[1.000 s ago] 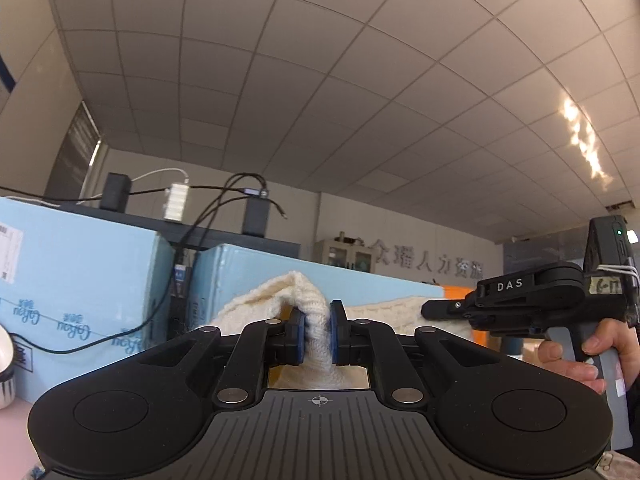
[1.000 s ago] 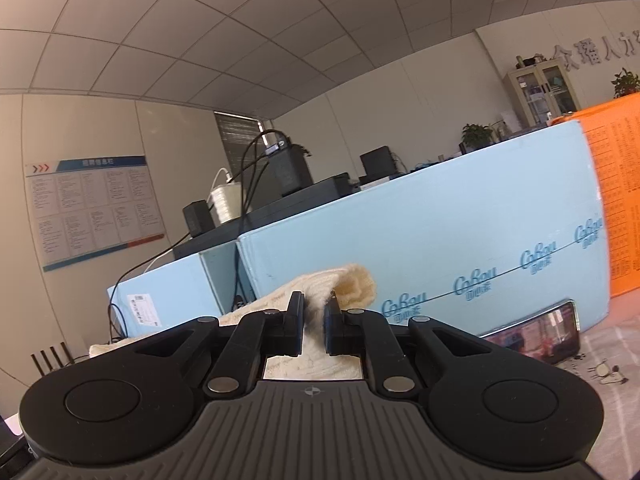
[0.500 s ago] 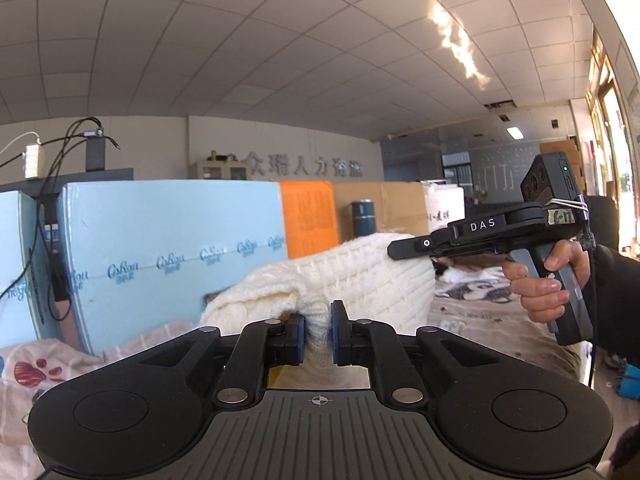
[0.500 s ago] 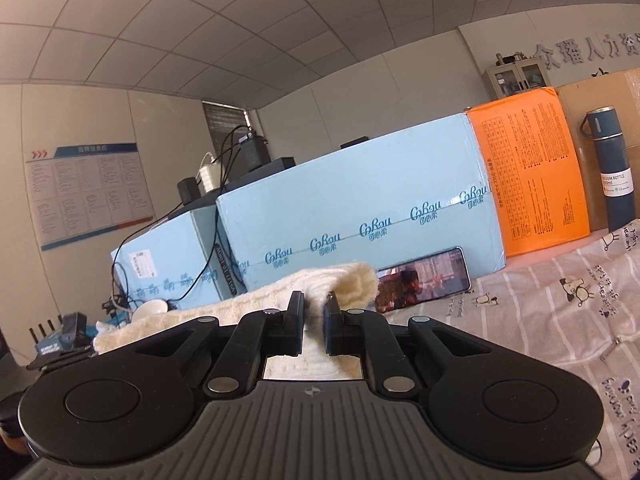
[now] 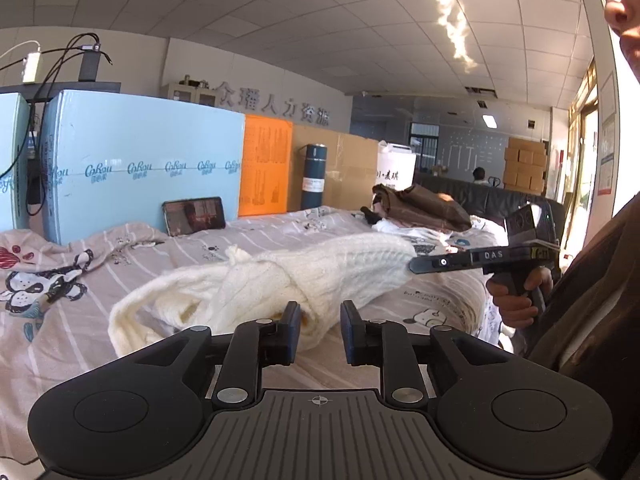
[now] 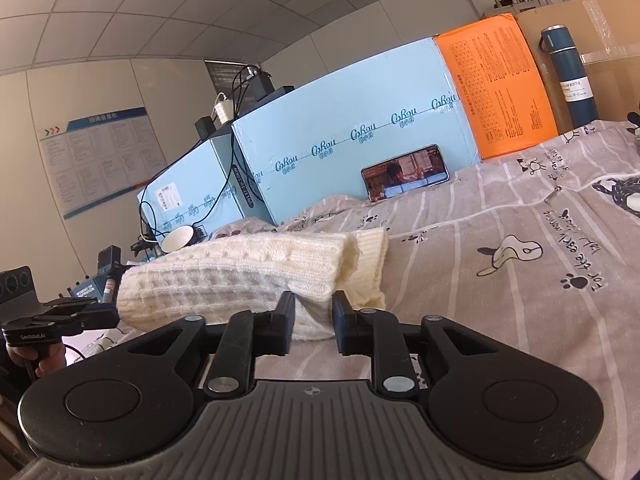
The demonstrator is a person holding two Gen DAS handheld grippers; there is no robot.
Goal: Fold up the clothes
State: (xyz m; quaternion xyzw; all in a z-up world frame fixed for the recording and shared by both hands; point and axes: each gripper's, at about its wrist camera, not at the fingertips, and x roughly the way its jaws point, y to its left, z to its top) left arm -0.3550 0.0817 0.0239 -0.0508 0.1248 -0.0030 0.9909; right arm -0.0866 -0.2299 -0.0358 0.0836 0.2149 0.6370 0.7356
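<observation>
Your left gripper point(image 5: 319, 332) has its fingers parted with a clear gap, nothing pinched; the rolled end of the cream sweater point(image 5: 280, 288) sits just past the tips, maybe brushing the left pad, but they aren't closed on it. Same story on your right gripper point(image 6: 313, 326): fingers spread, the ribbed edge of the sweater point(image 6: 248, 276) lying in and just beyond the gap, loose, not clamped. The sweater is down on the bed point(image 6: 500, 280), a long bunched bundle on the cartoon-print sheet. Key relation: its long axis runs across between your two grippers, one end at each, so both hands are about equally near, each to its own end. From the left wrist view the bundle runs away to the right toward your right gripper point(image 5: 424, 266), whose tip reaches the far end; from the right wrist view it runs left toward your left gripper point(image 6: 60, 320). Likely next fold goes across that axis, so regrip at the ends. Farther off: a phone point(image 5: 194, 216) propped against the blue boxes point(image 5: 140, 160), an orange box point(image 6: 496, 84), a dark flask point(image 6: 568, 76), brown clothing point(image 5: 420, 208) heaped at the bed's far side.
</observation>
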